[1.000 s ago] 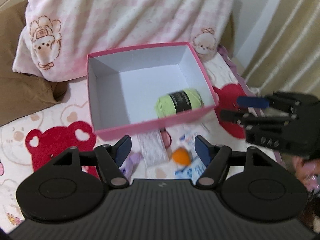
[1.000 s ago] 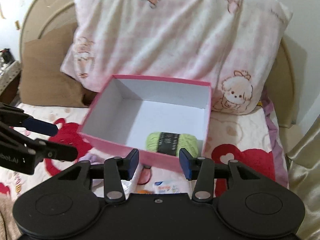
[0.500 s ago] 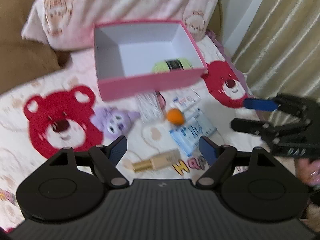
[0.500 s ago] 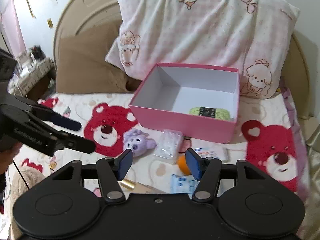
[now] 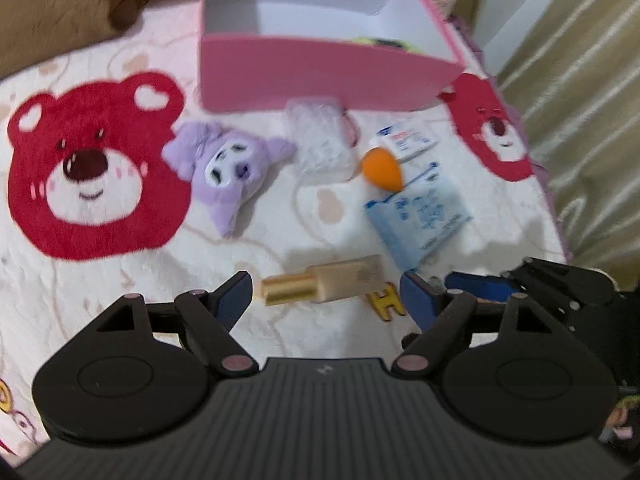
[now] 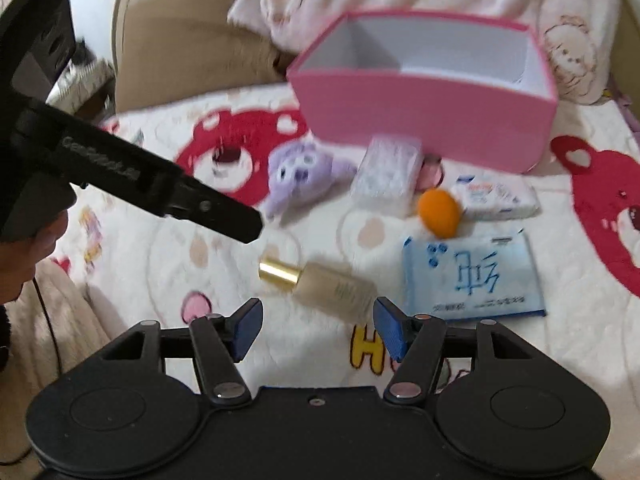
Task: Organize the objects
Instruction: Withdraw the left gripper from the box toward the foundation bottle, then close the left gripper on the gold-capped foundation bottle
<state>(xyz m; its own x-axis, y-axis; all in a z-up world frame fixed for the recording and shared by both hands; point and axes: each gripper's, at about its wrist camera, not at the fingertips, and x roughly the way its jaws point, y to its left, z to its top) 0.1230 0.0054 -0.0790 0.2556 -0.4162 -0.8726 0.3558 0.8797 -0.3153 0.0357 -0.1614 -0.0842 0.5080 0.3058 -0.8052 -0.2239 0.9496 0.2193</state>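
1. On the bear-print bedspread point(image 5: 120, 272) lie a beige bottle with gold cap point(image 5: 324, 284), an orange sponge point(image 5: 382, 170), a blue packet point(image 5: 418, 216), a clear wrapped pack point(image 5: 320, 140) and a purple plush point(image 5: 228, 168).
2. Behind them stands the pink box point(image 5: 312, 74), open-topped (green yarn point(image 5: 380, 42) just visible inside).
3. The left gripper point(image 5: 326, 294) has its jaws apart and empty, the bottle just beyond the fingertips.
4. The right gripper point(image 6: 318, 322) also has its jaws spread, gripping nothing, near the bottle's base.

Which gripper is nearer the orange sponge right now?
Neither clearly. The left gripper and right gripper both hang open just short of the beige bottle, with the orange sponge well beyond it.
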